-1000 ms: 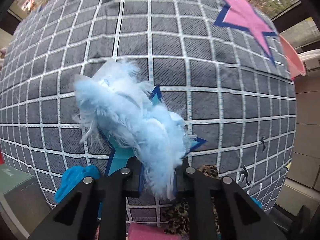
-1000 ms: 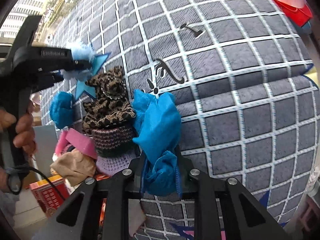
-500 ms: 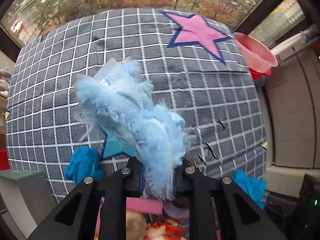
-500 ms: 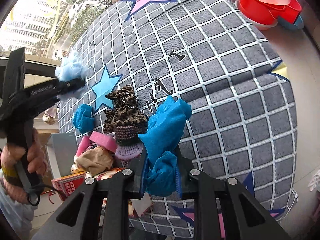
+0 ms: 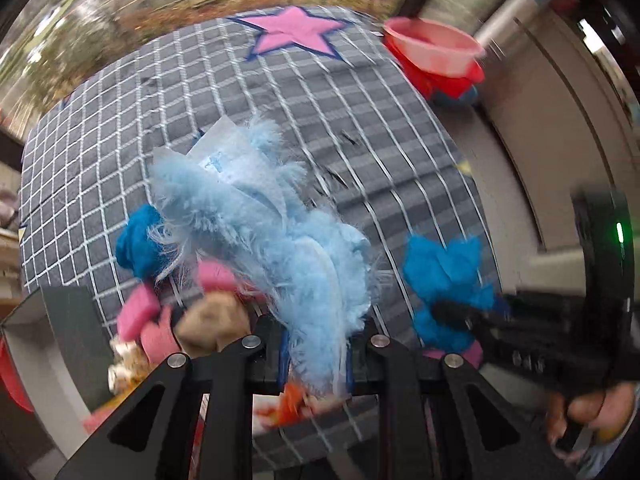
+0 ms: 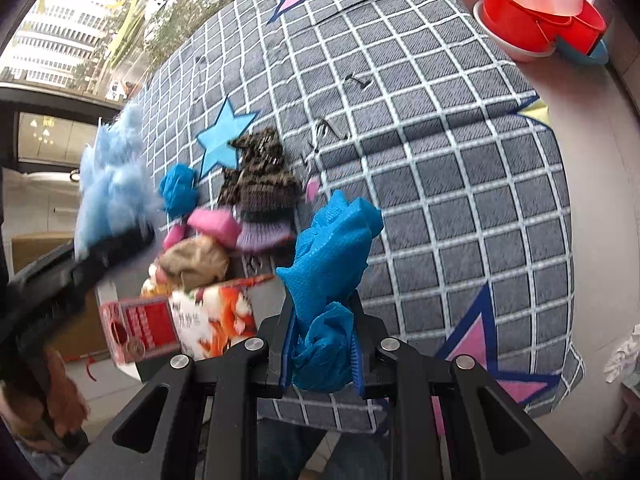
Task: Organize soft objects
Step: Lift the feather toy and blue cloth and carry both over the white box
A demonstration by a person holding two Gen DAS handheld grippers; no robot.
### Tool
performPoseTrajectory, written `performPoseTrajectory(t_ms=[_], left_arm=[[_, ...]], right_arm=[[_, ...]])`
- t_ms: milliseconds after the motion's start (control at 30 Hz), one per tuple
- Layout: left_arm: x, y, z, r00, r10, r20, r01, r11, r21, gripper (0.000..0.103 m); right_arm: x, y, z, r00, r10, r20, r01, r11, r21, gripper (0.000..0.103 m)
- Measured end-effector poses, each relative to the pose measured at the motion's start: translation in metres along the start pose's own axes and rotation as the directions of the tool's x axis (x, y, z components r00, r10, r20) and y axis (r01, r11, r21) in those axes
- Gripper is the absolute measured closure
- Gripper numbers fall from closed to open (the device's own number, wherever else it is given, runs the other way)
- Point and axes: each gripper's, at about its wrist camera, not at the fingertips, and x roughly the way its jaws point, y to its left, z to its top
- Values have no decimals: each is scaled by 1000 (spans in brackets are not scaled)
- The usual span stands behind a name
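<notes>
My left gripper [image 5: 316,356] is shut on a fluffy light-blue item [image 5: 256,220] with a paper tag, held high above the grey checked mat [image 5: 360,128]. In the right wrist view that fluffy item [image 6: 112,176] shows at the left. My right gripper [image 6: 322,354] is shut on a bright blue textured cloth [image 6: 336,256], seen from the left wrist as a blue bundle [image 5: 440,276]. On the mat lie a blue cloth ball [image 6: 178,190], a leopard-print piece [image 6: 260,176], a purple knit [image 6: 260,236], pink pieces [image 6: 212,224] and a tan one [image 6: 196,260].
Stacked red and pink basins [image 6: 536,16] stand past the mat's far right corner. A red and orange printed box [image 6: 180,320] sits at the mat's near left edge. A grey bin [image 5: 52,344] is at the left. Windows lie behind the mat.
Both grippers have risen with their loads, so the mat looks smaller and farther. The left one swung toward the pile's near side and rolled; the right gripper now shows in its view.
</notes>
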Motion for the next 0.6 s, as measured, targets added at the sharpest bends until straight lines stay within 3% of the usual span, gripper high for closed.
performPoseTrajectory(t_ms=[133, 600], left_arm=[[-7, -16, -30, 1000, -3, -15, 3, 999, 52, 82], [-19, -10, -90, 1000, -18, -13, 18, 999, 49, 82]], right_arm=[[-1, 6, -17, 1000, -8, -24, 7, 999, -36, 79], [11, 31, -56, 997, -21, -70, 14, 995, -97, 79]])
